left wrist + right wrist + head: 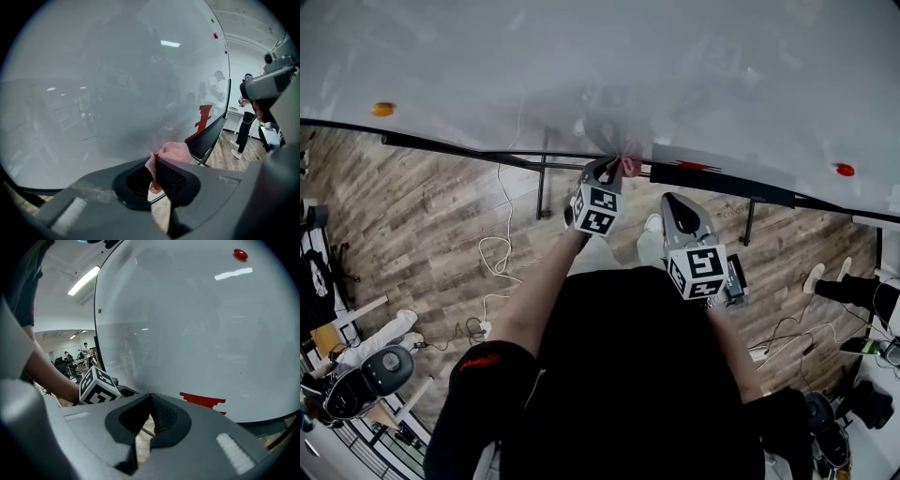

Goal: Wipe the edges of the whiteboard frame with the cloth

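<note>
A large whiteboard (600, 66) fills the top of the head view, with its dark lower frame edge (525, 157) running below it. My left gripper (619, 169) is shut on a pink cloth (629, 166), which sits against the bottom frame edge. In the left gripper view the pink cloth (171, 152) bunches out between the closed jaws, touching the whiteboard (117, 93) low down. My right gripper (680, 208) hangs lower and to the right, shut and holding nothing. In the right gripper view, the right gripper (151, 401) points at the whiteboard (197, 333).
A black tray (727, 184) with a red eraser (696, 166) runs along the board's bottom edge. Small magnets, orange (382, 109) and red (845, 170), stick to the board. Stand legs (542, 187), cables (497, 253) and chairs (366, 375) lie on the wooden floor below. People stand at the right (243, 122).
</note>
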A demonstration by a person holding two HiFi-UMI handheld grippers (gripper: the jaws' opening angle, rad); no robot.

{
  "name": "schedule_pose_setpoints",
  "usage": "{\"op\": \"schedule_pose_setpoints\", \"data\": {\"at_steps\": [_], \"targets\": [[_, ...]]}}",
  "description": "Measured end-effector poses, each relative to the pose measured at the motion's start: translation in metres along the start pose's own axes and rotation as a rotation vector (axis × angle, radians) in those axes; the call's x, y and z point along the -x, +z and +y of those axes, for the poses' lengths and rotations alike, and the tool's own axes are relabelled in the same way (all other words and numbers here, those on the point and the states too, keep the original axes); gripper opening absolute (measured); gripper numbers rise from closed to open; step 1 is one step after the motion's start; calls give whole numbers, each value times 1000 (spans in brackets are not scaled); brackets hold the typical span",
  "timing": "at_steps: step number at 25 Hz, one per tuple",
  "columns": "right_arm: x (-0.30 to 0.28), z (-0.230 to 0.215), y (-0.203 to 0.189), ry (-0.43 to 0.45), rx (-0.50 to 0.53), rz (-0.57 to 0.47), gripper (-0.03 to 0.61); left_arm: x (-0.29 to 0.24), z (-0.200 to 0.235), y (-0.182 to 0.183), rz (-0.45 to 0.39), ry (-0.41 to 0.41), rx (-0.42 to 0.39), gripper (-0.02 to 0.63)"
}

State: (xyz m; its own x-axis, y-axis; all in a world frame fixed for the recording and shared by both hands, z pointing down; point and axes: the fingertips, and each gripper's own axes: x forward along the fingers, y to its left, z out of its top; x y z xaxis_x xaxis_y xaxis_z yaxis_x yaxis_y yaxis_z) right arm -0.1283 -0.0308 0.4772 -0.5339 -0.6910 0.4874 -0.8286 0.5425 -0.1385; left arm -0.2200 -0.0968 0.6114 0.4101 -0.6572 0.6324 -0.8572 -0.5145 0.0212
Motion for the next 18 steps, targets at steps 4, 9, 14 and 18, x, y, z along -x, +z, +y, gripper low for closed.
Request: {"op": "schedule_pose_setpoints", "data": {"at_steps": [4, 9, 14, 18], "targets": [[-6, 5, 3, 2, -2, 1, 2, 1, 8, 0, 3, -1, 0, 17], [-12, 10, 4, -1, -4, 0, 2, 3, 17, -3, 7, 0, -2, 17], [-15, 17, 4, -7, -8, 1, 2, 6, 22, -7, 7, -6, -1, 17], [-19, 25, 2, -6, -4, 5, 2, 9, 27, -10, 5, -10, -3, 17]]}}
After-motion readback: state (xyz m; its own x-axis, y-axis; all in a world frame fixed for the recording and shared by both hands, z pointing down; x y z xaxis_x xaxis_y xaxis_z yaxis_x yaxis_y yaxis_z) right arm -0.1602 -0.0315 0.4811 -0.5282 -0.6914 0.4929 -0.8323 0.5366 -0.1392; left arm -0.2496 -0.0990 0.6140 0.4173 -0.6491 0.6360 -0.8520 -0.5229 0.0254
